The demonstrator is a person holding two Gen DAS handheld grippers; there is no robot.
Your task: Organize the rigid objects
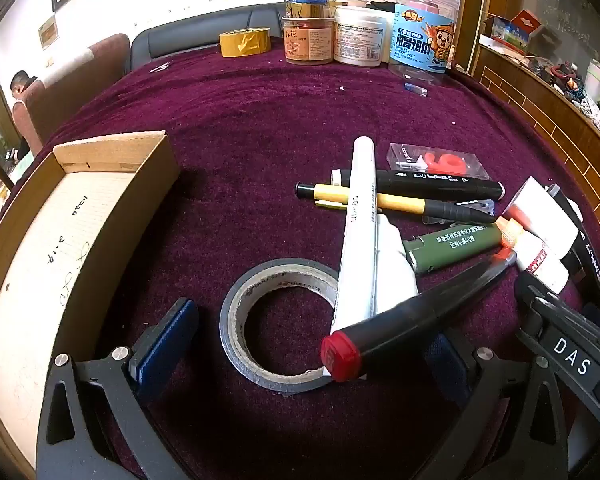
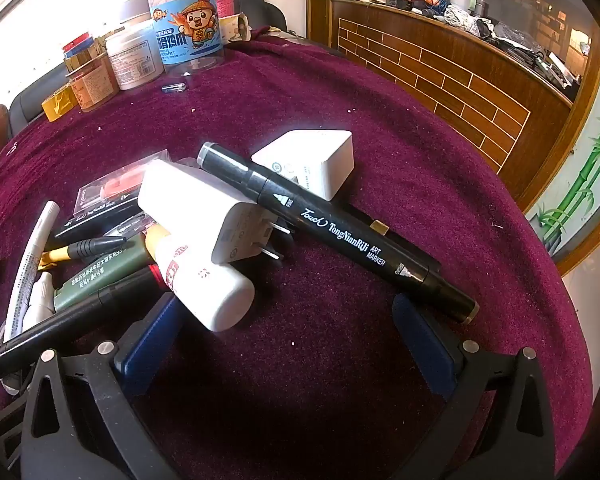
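Both tongs, left [image 1: 300, 344] and right [image 2: 288, 340], hang released over the jumbled pens beside the open cardboard box [image 1: 112, 160] at the bench's left edge, likely their destination.

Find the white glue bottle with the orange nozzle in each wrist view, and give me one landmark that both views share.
Left wrist view: the glue bottle lies at the right edge, beside the olive-green tube.
Right wrist view: the glue bottle lies left of centre, its base towards the camera, under the white charger.
Shared landmark: the blue-labelled clear jar at the far edge of the purple cloth.
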